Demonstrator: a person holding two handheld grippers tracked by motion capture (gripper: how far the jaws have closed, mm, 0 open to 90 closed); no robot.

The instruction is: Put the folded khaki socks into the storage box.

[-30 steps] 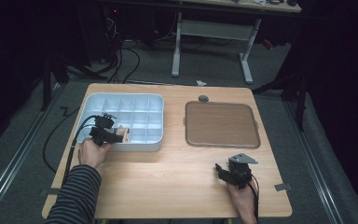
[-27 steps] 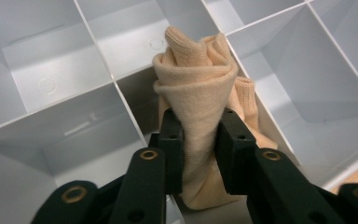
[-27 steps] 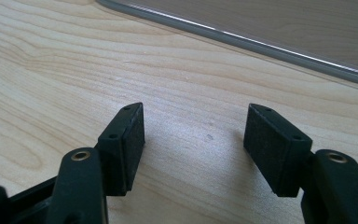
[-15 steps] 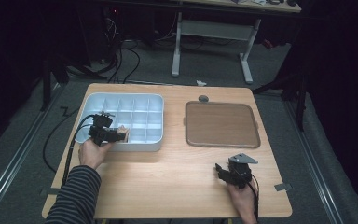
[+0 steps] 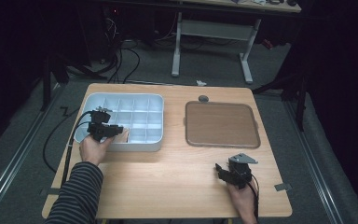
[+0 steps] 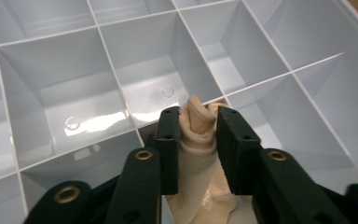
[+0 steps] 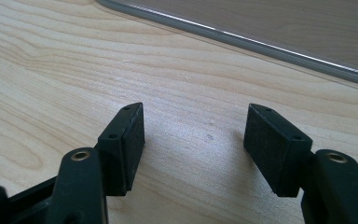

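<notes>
Left gripper jaws have just been closing, now clamped on beige sock between pads, over tray; soft, light, floppy, so pinch the bunched fold. Right gripper jaws apart.

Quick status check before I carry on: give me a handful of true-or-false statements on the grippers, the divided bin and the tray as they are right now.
1. The left gripper is pinching a beige sock. True; its jaws have just been closing on the cloth.
2. The sock sits over the brown tray. False: it hangs over a near-row compartment of the white divided bin.
3. The right gripper holds a sock. False: its jaws stand open over bare table, nothing between them.
4. The brown tray has nothing on it. True.
5. The bin stands to the right of the tray in the high view. False: it stands to the tray's left.
</notes>
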